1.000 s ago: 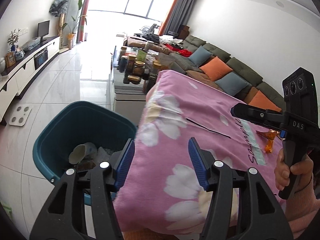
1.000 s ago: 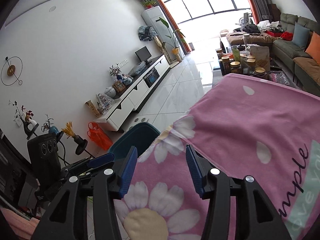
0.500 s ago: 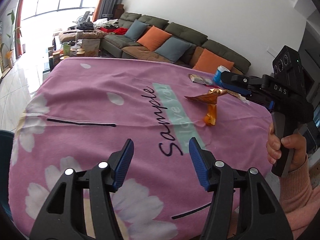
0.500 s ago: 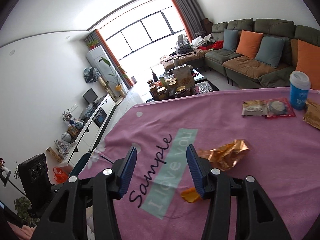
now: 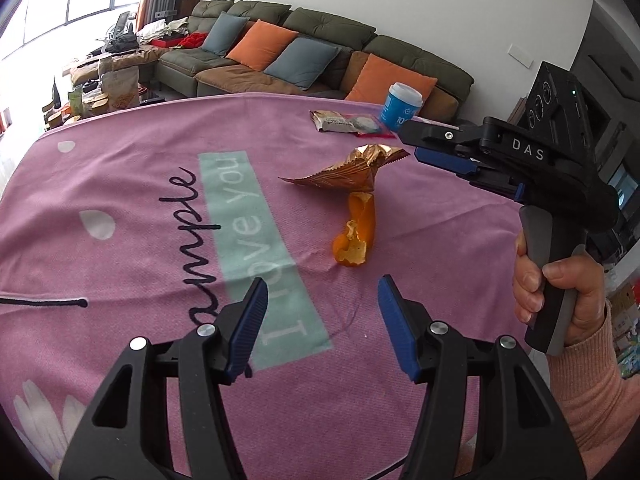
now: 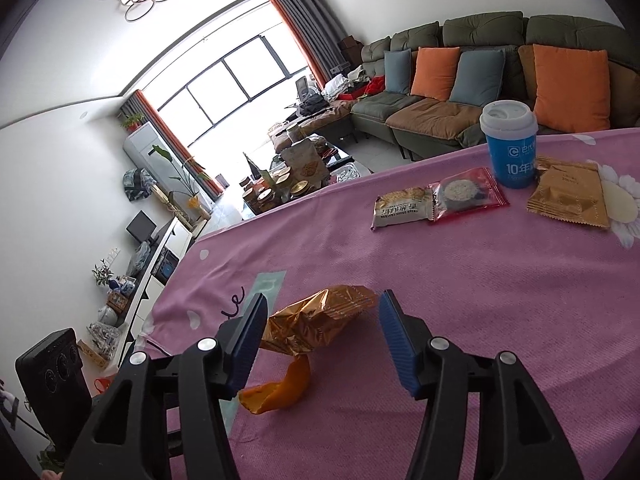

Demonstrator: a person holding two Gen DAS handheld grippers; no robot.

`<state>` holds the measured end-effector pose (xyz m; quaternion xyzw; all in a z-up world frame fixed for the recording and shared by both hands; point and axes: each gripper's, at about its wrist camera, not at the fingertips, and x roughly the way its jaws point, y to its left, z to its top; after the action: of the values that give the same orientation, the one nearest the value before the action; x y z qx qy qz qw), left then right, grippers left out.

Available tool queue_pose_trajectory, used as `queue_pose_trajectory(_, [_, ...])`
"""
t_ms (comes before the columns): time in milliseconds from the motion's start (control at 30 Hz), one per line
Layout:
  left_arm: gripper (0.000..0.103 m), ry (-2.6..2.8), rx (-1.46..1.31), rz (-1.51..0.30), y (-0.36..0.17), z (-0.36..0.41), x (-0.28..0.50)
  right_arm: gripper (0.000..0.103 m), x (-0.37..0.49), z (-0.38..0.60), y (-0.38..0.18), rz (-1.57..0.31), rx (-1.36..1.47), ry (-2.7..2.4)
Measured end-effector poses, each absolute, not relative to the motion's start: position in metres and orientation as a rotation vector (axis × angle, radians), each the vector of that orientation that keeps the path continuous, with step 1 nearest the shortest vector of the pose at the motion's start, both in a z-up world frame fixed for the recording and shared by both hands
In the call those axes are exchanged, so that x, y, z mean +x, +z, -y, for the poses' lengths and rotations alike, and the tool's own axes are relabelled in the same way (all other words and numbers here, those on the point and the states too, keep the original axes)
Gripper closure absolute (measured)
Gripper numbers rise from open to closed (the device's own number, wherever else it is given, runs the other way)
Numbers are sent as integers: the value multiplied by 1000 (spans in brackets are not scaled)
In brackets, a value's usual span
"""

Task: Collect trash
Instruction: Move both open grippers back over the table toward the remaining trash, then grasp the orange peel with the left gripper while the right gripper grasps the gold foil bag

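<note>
While the right gripper [image 6: 320, 330] hangs spread around the gold wrapper [image 6: 316, 322], the left gripper [image 5: 320, 316] gapes just short of the orange peel [image 5: 356, 232]; neither touches.

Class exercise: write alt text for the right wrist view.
The open right gripper frames a crumpled gold wrapper on a pink tablecloth, an orange peel beside it. Farther off stand a blue cup and snack packets.

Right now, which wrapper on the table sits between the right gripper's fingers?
The crumpled gold wrapper, puffed up over the orange peel. The right gripper is open around it; the other packets lie flat, far off by the blue cup.
</note>
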<state>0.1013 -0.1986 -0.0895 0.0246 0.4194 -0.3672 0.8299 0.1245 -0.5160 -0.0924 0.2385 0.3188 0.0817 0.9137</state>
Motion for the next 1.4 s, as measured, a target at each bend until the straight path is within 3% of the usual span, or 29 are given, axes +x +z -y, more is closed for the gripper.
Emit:
queue_pose_trajectory(300, [47,-777,84,-912,-94,225,111,40,135,521,-98,-674,520,182])
queue_pose_trajectory(600, [51,-779,99,-940,-100,236,120,41,144,524,-108,-702,558,203])
queue_pose_trajectory(733, [53,-790,101,-955,-104,241,122,55,146,525,-112,-712,571,217])
queue_pose_trajectory(833, [60,-791,100,-964,-107,243,123,65,145,527,-116,-720,587,226])
queue_pose_trajectory(1067, [69,-792,81,-976,-108,244,130,76,140,534,-127,-739,641,249])
queue_pose_trajectory(1167, [65,-790,83,-968,-107,244,130,74,137,536,-129,-738,652,245])
queue_pose_trajectory(1300, [61,-788,81,-963,-107,246,132,49,139,539,-124,-725,641,233])
queue_pose_trajectory(1400, [61,-780,78,-962,-106,247,134,48,147,541,-120,-723,620,219])
